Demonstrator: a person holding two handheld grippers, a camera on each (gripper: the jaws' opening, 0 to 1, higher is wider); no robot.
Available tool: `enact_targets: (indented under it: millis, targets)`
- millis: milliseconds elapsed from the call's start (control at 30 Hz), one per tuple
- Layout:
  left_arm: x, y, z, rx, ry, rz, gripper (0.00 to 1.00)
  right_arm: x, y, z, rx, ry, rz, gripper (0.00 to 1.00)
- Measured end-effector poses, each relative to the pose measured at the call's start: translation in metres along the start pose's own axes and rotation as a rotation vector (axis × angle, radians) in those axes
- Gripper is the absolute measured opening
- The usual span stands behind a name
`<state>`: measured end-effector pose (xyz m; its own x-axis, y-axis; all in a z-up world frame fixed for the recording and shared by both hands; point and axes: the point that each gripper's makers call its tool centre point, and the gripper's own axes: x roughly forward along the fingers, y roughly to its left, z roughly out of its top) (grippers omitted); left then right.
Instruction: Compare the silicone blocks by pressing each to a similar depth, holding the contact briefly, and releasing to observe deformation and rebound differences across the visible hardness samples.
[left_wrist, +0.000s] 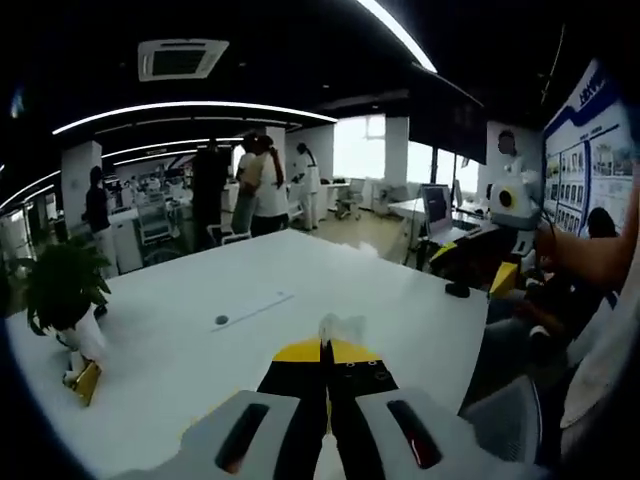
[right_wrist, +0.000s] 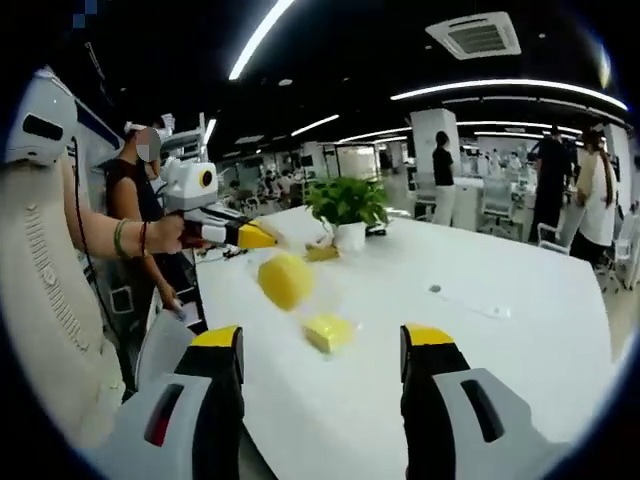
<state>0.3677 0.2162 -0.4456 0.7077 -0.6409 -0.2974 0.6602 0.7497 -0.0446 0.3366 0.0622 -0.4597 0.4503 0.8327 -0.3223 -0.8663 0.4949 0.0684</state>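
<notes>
Silicone blocks (right_wrist: 328, 332) on table (right_wrist: 520, 330) — just ahead of wide-spread right tool (right_wrist: 322, 340).

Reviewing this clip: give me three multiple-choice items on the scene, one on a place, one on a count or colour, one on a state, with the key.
1. Where does the potted plant stand in the right gripper view?
A. On the floor
B. On the white table, beyond the yellow blocks
C. On a chair

2. How many yellow blocks lie on the table ahead of the right claw?
A. Two
B. Four
C. None

3. How do the jaws of the left claw stand?
A. Wide apart
B. Closed together
C. Clamped on a yellow block

Answers:
1 B, the plant sits on the tabletop past the larger block and the flatter block.
2 A, one larger block and one flatter block show.
3 B, its yellow tips meet in the left gripper view, while the right claw's jaws stand apart.
</notes>
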Motion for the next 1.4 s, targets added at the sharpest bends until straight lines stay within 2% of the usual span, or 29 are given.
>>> enact_targets:
  millis: [100,167,367,533,733,1033,1133,1400]
  targets:
    - [-0.003,0.0,0.006,0.011,-0.015,-0.007,0.0,0.01,-0.001,0.013,-0.065,0.029,0.027,0.63]
    - [-0.002,0.002,0.01,0.03,-0.031,-0.004,0.0,0.015,0.0,0.018,-0.08,0.04,0.049,0.66]
    - [0.0,0.005,0.018,0.036,-0.048,-0.008,0.0,0.038,-0.002,0.027,-0.161,0.114,0.119,0.71]
    - [-0.002,0.007,0.026,0.029,-0.071,-0.012,0.0,0.059,-0.002,0.034,-0.201,0.14,0.175,0.73]
    - [-0.002,0.01,0.032,0.026,-0.085,-0.029,0.0,0.085,0.002,0.037,-0.233,0.163,0.232,0.71]
    - [0.005,-0.003,0.045,0.031,-0.117,-0.057,0.0,0.126,0.009,0.034,-0.258,0.19,0.321,0.68]
    - [0.008,-0.006,0.048,0.031,-0.121,-0.07,0.0,0.135,0.016,0.028,-0.257,0.227,0.362,0.63]
    - [0.019,-0.01,0.055,0.018,-0.13,-0.112,0.0,0.148,0.026,0.033,-0.267,0.221,0.422,0.58]
